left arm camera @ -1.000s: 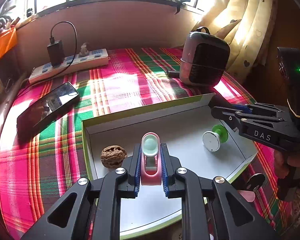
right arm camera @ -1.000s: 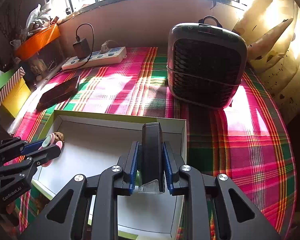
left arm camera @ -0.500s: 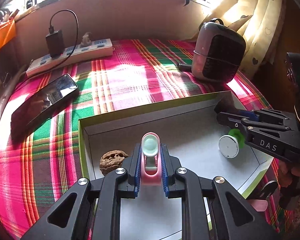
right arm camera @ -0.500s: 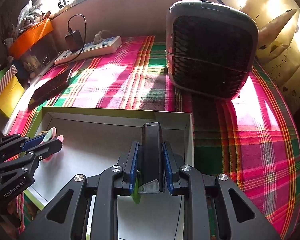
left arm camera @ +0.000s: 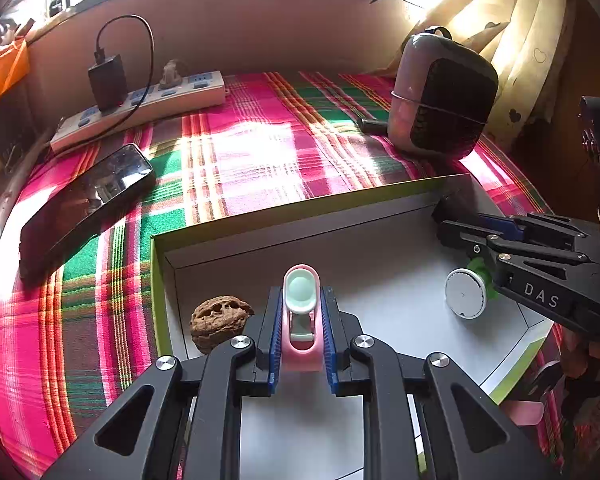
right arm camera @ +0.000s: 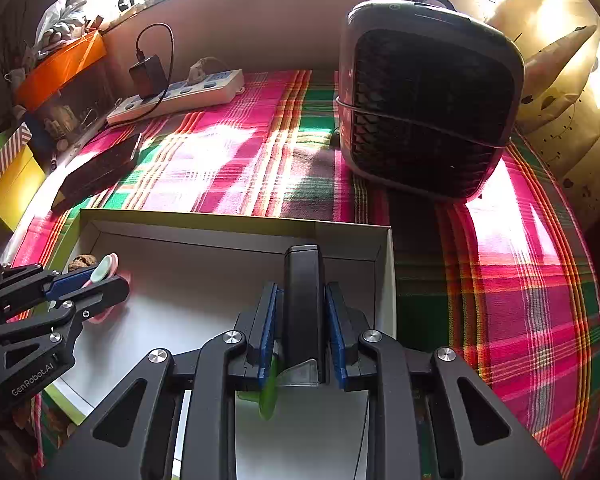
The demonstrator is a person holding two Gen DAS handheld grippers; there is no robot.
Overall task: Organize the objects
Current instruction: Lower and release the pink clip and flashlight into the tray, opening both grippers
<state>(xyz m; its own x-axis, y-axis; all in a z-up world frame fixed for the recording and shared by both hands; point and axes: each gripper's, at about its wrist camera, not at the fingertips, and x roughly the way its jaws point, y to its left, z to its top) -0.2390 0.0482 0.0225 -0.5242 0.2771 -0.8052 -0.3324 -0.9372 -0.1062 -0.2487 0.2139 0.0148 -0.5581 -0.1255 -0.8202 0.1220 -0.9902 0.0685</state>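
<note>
Left gripper pinches pink clip, long axis along fingers, over tray floor beside walnut; right gripper clamps black tool.

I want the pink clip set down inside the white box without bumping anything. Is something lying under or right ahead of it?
Nothing visible does. The left gripper holds the pink clip over bare floor of the box; the walnut lies to its left, apart.
</note>
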